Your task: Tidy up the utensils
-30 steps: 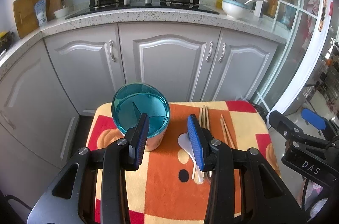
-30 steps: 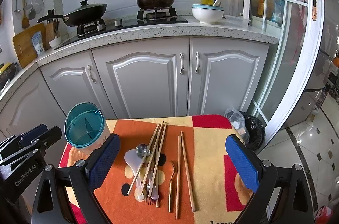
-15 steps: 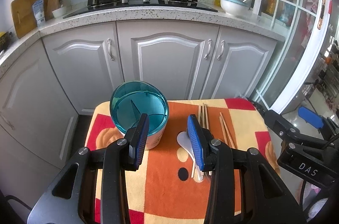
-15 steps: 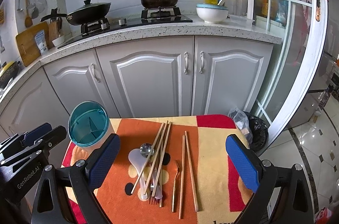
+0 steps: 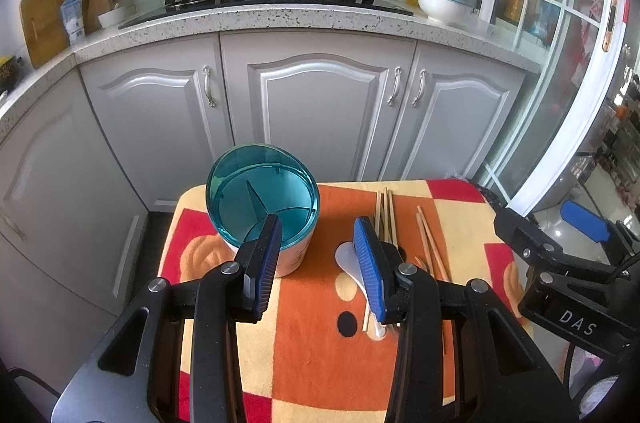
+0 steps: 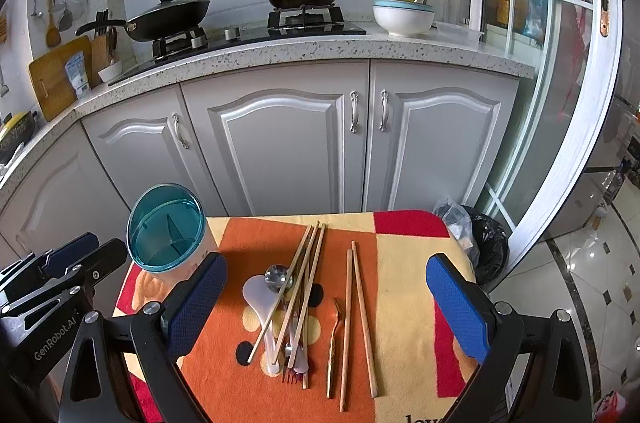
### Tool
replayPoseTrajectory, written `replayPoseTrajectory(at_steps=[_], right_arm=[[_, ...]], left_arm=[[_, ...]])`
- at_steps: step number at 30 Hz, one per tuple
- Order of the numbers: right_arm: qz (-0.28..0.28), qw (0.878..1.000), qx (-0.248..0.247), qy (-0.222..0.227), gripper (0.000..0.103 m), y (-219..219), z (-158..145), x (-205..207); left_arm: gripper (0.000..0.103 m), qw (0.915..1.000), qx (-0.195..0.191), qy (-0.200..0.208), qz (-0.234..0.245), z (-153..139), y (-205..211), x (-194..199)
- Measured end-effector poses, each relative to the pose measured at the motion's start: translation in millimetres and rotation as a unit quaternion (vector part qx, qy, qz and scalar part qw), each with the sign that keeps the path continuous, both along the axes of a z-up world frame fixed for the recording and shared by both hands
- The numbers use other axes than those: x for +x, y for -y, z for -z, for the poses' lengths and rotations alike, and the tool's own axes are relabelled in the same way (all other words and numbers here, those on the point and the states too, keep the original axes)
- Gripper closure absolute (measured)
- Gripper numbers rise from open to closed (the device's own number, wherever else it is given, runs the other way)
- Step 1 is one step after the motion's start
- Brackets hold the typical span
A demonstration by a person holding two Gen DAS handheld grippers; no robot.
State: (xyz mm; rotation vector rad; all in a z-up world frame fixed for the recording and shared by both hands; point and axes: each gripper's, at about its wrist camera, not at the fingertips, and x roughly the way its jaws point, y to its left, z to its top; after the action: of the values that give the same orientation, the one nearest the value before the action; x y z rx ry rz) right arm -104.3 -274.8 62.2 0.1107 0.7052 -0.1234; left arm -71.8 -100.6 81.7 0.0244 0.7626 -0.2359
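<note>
Left gripper (image 5: 316, 255): jaws parted, nothing between the blue pads (image 5: 266, 263), nothing gripped. Hovering over the orange-and-yellow checked cloth (image 5: 312, 351), angled down. Left finger overlapping the near rim of the teal utensil holder (image 5: 262, 197) in view; contact there impossible to confirm. Right finger sitting in front of the white plastic spoon (image 5: 344, 257) and the chopstick bundle (image 5: 385, 211); no visible touch.

Right gripper (image 6: 326, 303): spread wide, wider than the left, empty. Blue pads (image 6: 458, 307) flanking the whole utensil pile from above, well clear of every piece. Also visible at the right edge of the left wrist view, off the table's side.

Utensil holder: upright at the cloth's far-left corner, teal translucent top with inner dividers, pale body, no utensils inside.

Utensils all flat on the cloth, right of the holder:
- crossed chopsticks (image 6: 298, 287) lying over the white spoon (image 6: 258, 299) and a metal ladle-type spoon (image 6: 279, 277)
- red-tipped fork (image 6: 291, 378) poking out at the near end of the pile
- gold fork (image 6: 333, 343) just right of the pile
- separate pair of chopsticks (image 6: 356, 315) beside the gold fork, roughly parallel, apart from the pile

Nothing sorted into the holder yet.
</note>
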Motion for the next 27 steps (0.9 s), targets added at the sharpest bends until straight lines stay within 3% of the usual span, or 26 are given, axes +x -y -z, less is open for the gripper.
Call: replayPoseTrajectory(at_steps=[27], right_arm=[[0.003, 1.0, 0.007, -0.013, 0.003, 4, 8, 5]], left_arm=[[0.066, 0.9995, 0.005, -0.025, 0.016, 11, 9, 6]])
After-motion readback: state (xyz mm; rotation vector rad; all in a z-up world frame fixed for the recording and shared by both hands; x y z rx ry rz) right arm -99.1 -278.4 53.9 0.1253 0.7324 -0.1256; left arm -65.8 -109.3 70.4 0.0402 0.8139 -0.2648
